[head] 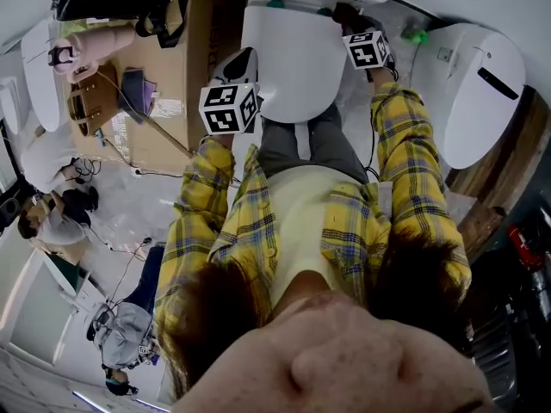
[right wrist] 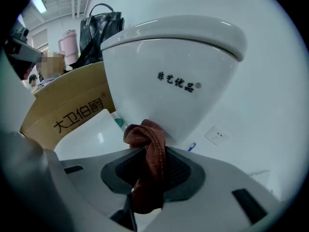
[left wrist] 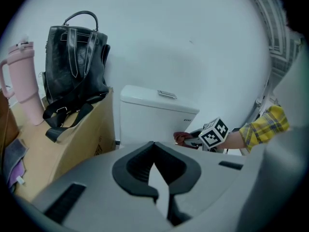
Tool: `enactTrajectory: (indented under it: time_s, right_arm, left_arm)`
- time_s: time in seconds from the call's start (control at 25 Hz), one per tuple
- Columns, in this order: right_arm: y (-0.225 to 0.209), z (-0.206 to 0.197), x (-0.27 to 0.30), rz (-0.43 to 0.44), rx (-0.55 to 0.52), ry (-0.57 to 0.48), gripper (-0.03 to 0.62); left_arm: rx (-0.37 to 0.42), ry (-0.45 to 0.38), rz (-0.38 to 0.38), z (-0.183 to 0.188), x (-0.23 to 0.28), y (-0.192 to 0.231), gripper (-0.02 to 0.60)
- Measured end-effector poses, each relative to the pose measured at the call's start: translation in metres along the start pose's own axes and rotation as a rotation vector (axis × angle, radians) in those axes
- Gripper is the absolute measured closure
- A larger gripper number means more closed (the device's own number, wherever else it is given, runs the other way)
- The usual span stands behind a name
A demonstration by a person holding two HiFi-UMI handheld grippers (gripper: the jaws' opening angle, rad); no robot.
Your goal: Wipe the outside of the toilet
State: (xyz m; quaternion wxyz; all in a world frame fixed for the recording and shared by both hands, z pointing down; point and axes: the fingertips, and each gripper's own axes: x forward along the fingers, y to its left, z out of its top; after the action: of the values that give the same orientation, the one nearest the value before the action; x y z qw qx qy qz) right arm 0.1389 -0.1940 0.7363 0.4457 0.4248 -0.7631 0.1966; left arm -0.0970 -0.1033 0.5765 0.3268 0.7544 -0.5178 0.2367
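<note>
**Cloth** (right wrist: 145, 144): reddish-brown and looped. It is bunched and pinched between the jaws of the right hand-held gripper (right wrist: 146, 178). Its top fold appears to touch the lower right flank of the toilet tank (right wrist: 174, 76).

**Left hand-held gripper** (left wrist: 154, 170): the jaws are closed together with nothing between them. It is held in front of the tank and well apart from it, doing no work.

**Seat lid** (head: 293, 63): closed, lying just in front of the tank, between the two arms.

**Tank**: white glazed ceramic, glossy, with no stain or streak to be made out. It has a row of small dark printed characters on the side and a chrome flush plate (left wrist: 166, 94) on its cover.

**Progress (a judgement)**: wiping is under way at the tank's right side. No wet trail or dirt line shows which faces are done. The tank front, the seat lid, and the bowl and base (neither in view) probably remain.

**Cardboard box** (left wrist: 67, 144): just left of the tank. It carries a black bag (left wrist: 72, 76) and a pink tumbler (left wrist: 24, 81).

**Second toilet** (head: 478, 84): right of the tank and apart from it.
</note>
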Motion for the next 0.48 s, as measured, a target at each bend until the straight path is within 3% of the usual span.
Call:
enactTrajectory:
  time_s: [0.48]
  right_arm:
    - [-0.012, -0.027, -0.040, -0.023, 0.055, -0.039, 0.467]
  left_arm:
    - [0.025, -0.004, -0.033, 0.001, 0.005, -0.026, 0.580]
